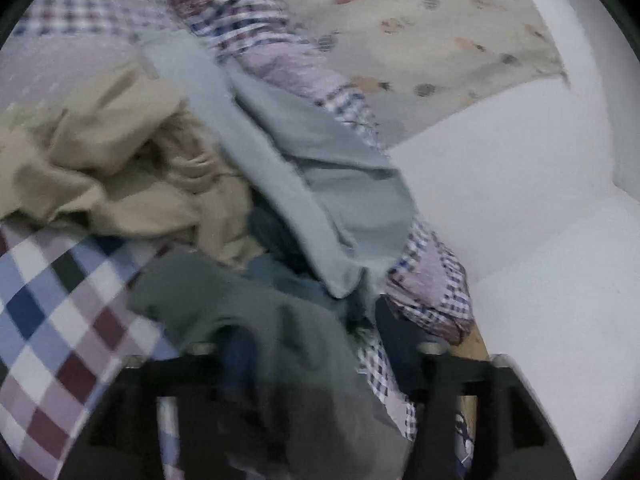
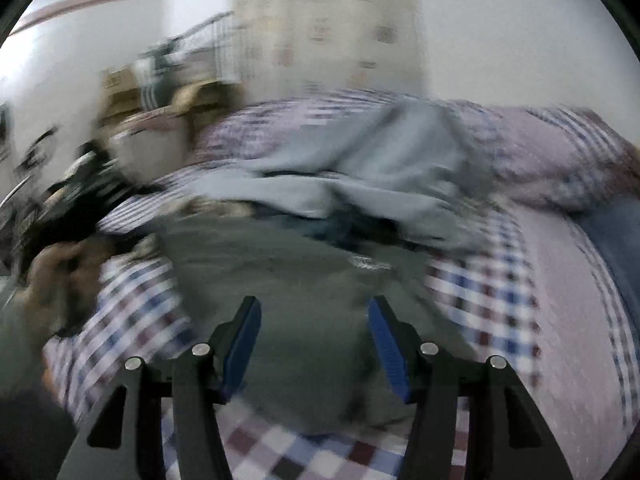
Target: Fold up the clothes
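A home bedroom, checked bedspread over the bed, rumpled clothes pile (beige, grey, blue), patterned curtain, white wall.

The bedspread is checked in white, blue, maroon and black. On it lie a dark grey-green garment, a pale blue-grey garment and a beige garment. The curtain is cream with coloured dots.

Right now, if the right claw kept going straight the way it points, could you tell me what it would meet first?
Most likely the dark grey garment, which lies spread between and ahead of the open right claw. Beyond it sits the light blue garment. Blur makes depth uncertain.
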`<state>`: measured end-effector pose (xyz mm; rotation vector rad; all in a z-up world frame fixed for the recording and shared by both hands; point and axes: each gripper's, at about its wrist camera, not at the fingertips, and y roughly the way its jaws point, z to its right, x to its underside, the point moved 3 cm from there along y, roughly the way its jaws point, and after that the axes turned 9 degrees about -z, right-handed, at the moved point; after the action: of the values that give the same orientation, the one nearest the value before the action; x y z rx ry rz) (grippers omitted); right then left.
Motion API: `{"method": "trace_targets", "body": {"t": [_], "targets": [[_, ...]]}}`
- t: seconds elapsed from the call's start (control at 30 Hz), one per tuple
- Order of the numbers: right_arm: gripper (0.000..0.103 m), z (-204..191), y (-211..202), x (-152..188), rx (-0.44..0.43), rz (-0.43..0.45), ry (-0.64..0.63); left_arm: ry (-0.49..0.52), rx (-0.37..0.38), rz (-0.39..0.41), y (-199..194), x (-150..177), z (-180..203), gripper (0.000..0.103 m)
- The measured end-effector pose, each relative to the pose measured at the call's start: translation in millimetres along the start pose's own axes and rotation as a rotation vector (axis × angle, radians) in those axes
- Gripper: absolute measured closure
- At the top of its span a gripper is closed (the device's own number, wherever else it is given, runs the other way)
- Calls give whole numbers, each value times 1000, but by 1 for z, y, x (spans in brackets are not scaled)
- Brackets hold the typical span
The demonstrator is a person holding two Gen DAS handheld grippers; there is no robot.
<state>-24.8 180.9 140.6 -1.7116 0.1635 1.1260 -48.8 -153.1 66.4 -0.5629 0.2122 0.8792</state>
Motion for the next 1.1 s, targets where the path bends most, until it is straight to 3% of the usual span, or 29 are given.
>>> {"method": "trace_targets", "body": {"t": [0.07,0.2,0.33,0.43,0.5,0.53,0.6,0.73,0.77,0.9,1.0,1.1], "targets": [[46,-24,4,5,-42,-34,-104,84,-6,-5,1,4,18,25],[45,-45,29,21,27,-145,-233,193,-66,-30,5,15,36,25],[45,-47,56,40,61,-268,-303,234,-92,-60,12,23,40,25],[47,-49,71,45,104,-314,-369,229,-90,-67,11,23,37,25],[78,-47,80,44,127,-328,-378,210,-82,-72,10,21,33,25],[102,-46,84,43,138,-335,-383,201,-78,-74,10,20,31,25],[101,-31,84,31,171,-284,-292,188,-71,-80,9,19,29,25],[101,29,54,-8,235,-45,87,190,-6,-100,8,19,30,24],[100,49,50,-8,226,-22,203,193,12,-107,8,19,32,22],[94,128,48,14,145,-31,672,265,27,-160,12,30,41,17],[90,153,73,43,91,-136,811,346,-20,-242,24,45,48,16],[88,154,79,48,103,-163,824,449,-102,-357,43,67,55,16]]}}
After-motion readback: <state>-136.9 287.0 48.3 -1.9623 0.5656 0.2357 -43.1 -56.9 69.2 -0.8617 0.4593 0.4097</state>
